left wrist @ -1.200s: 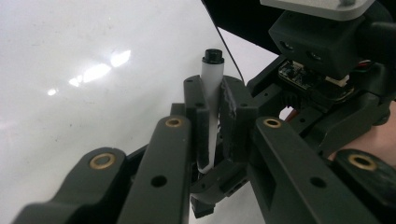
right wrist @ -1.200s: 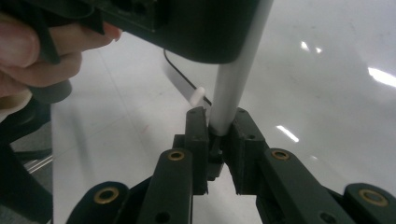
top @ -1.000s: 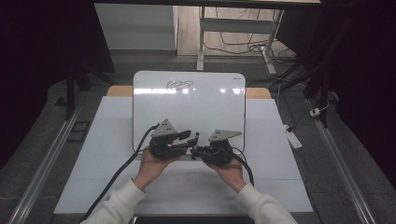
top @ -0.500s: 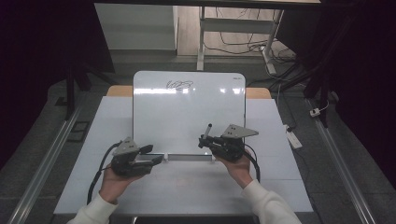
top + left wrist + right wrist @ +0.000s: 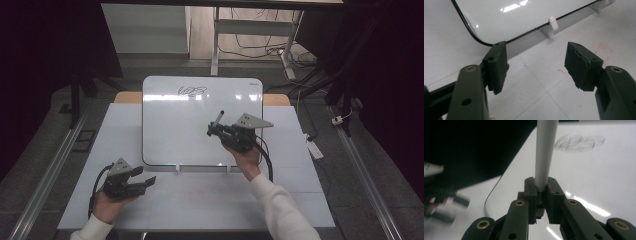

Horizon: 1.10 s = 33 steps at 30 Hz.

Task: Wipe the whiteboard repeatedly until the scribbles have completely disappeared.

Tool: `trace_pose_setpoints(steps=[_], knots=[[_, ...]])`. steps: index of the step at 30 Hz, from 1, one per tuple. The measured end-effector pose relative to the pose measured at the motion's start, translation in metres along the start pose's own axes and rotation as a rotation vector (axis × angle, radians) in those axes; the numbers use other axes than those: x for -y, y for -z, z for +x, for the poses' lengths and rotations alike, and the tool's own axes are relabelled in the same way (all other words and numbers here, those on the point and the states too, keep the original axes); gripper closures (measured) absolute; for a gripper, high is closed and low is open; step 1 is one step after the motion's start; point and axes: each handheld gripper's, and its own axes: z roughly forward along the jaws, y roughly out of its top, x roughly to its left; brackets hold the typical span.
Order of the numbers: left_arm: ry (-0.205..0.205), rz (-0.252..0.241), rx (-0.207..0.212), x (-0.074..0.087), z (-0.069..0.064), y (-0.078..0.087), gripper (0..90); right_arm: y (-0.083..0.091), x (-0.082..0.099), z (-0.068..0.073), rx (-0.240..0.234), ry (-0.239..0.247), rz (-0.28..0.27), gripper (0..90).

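Right gripper point(image 5: 216, 131) clamped on a white marker point(image 5: 546, 152), held over the whiteboard point(image 5: 175, 130) right of its middle. Left gripper point(image 5: 148, 182) at the near left, jaws just opening, nothing between.

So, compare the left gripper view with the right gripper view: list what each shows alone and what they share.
Left gripper view alone: the open left hand-held gripper, nothing between its jaws, and a white clip at the board's lower edge. Right gripper view alone: the right hand-held gripper shut on a white marker, and a scribble. Shared: the whiteboard.
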Motion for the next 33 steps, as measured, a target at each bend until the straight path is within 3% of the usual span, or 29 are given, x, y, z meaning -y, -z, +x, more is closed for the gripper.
trace_pose_setpoints(steps=[5, 8, 12, 15, 19, 23, 25, 28, 30, 31, 33], knots=[[0.014, -0.009, -0.002, 0.001, 0.002, 0.002, 33.2, -0.029, -0.029, -0.016, 0.066, 0.021, -0.074, 80.2], [0.008, 0.001, -0.002, 0.003, 0.002, 0.000, 33.0, -0.047, -0.043, -0.028, 0.125, 0.036, -0.088, 80.2], [0.013, -0.006, -0.004, 0.004, 0.005, 0.001, 32.9, -0.062, -0.054, -0.051, 0.203, 0.004, -0.105, 80.2], [0.018, -0.011, -0.004, 0.004, 0.007, 0.002, 32.9, -0.072, -0.054, -0.063, 0.229, -0.018, -0.104, 80.2], [0.017, -0.012, -0.004, 0.005, 0.008, 0.002, 32.9, -0.083, -0.049, -0.064, 0.214, -0.012, -0.087, 80.1], [0.021, -0.014, -0.004, 0.005, 0.009, 0.002, 32.9, -0.089, -0.047, -0.057, 0.193, 0.040, -0.055, 80.1], [0.021, -0.016, -0.004, 0.005, 0.008, 0.002, 33.0, -0.082, -0.053, -0.063, 0.262, 0.044, -0.096, 80.1], [0.019, -0.016, -0.001, 0.005, 0.008, 0.002, 33.0, -0.078, -0.053, -0.071, 0.268, 0.008, -0.111, 80.1], [0.020, -0.016, -0.002, 0.005, 0.008, 0.002, 33.0, -0.082, -0.048, -0.066, 0.210, 0.005, -0.084, 80.1], [0.022, -0.016, 0.000, 0.005, 0.008, 0.002, 33.0, -0.086, -0.045, -0.061, 0.184, 0.027, -0.063, 80.1], [0.021, -0.019, -0.002, 0.005, 0.008, 0.002, 33.0, -0.089, -0.044, -0.054, 0.179, 0.078, -0.040, 80.1]])
